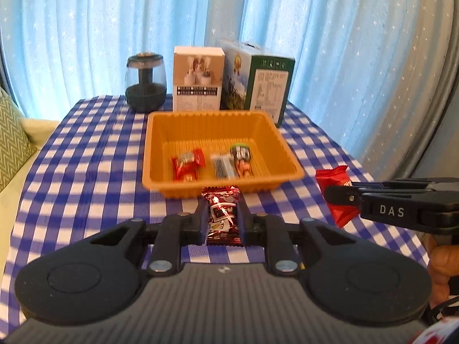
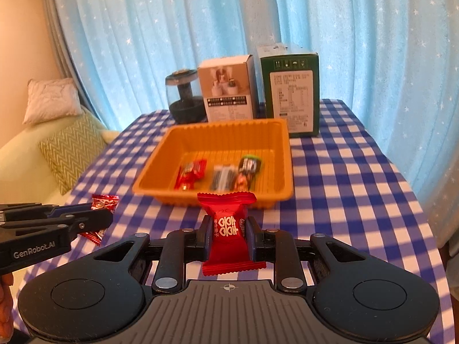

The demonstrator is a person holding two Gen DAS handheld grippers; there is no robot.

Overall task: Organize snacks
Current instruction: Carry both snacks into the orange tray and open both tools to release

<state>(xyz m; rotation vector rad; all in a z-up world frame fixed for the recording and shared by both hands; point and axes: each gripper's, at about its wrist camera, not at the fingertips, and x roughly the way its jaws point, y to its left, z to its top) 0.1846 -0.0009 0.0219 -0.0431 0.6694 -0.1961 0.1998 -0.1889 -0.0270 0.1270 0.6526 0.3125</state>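
An orange tray sits mid-table and holds three wrapped snacks: a red one, a grey one and a dark green-topped one. My left gripper is shut on a dark red foil candy, just in front of the tray's near wall; the candy also shows in the right wrist view. My right gripper is shut on a bright red snack packet, which also shows in the left wrist view, right of the tray.
Behind the tray stand a dark glass jar, a white box and a green carton. A blue-checked cloth covers the table. A sofa with cushions lies left; a blue curtain hangs behind.
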